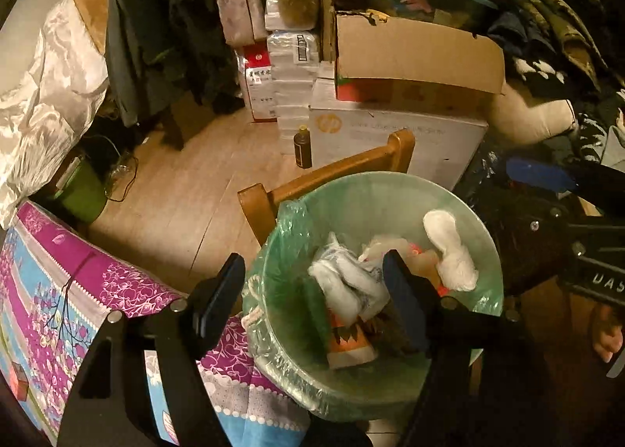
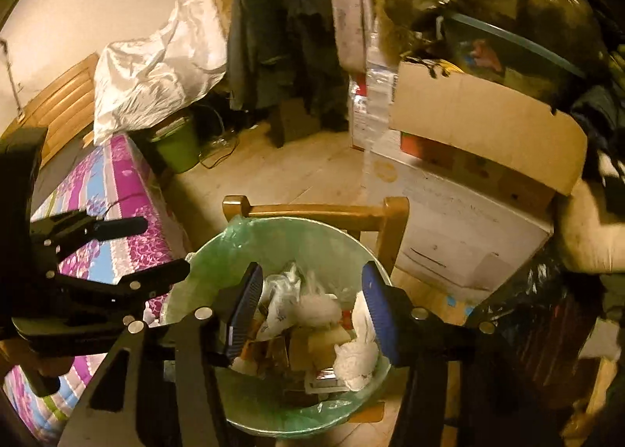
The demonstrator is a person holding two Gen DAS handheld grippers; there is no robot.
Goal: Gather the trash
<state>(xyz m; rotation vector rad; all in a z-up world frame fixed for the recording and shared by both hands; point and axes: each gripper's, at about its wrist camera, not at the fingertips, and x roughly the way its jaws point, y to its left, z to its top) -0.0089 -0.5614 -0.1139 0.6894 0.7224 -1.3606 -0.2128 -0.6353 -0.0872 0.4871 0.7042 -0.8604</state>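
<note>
A round trash bin lined with a green plastic bag [image 1: 363,193] [image 2: 273,236] sits on a wooden chair. It holds white crumpled tissues [image 1: 449,248] [image 2: 355,361], plastic wrappers [image 1: 347,279] [image 2: 281,298] and a paper cup [image 1: 351,345]. My left gripper [image 1: 316,283] is open and empty over the bin's left rim. My right gripper [image 2: 312,310] is open and empty above the bin's contents. The left gripper shows in the right wrist view [image 2: 156,251]; the right gripper shows in the left wrist view [image 1: 547,189].
A table with a purple floral cloth [image 1: 58,291] [image 2: 113,189] stands to the left. Stacked cardboard boxes [image 1: 410,56] [image 2: 468,173], a dark bottle [image 1: 302,146], a green bucket [image 1: 82,193] and a chair with dark clothes [image 1: 164,29] stand on the wooden floor behind.
</note>
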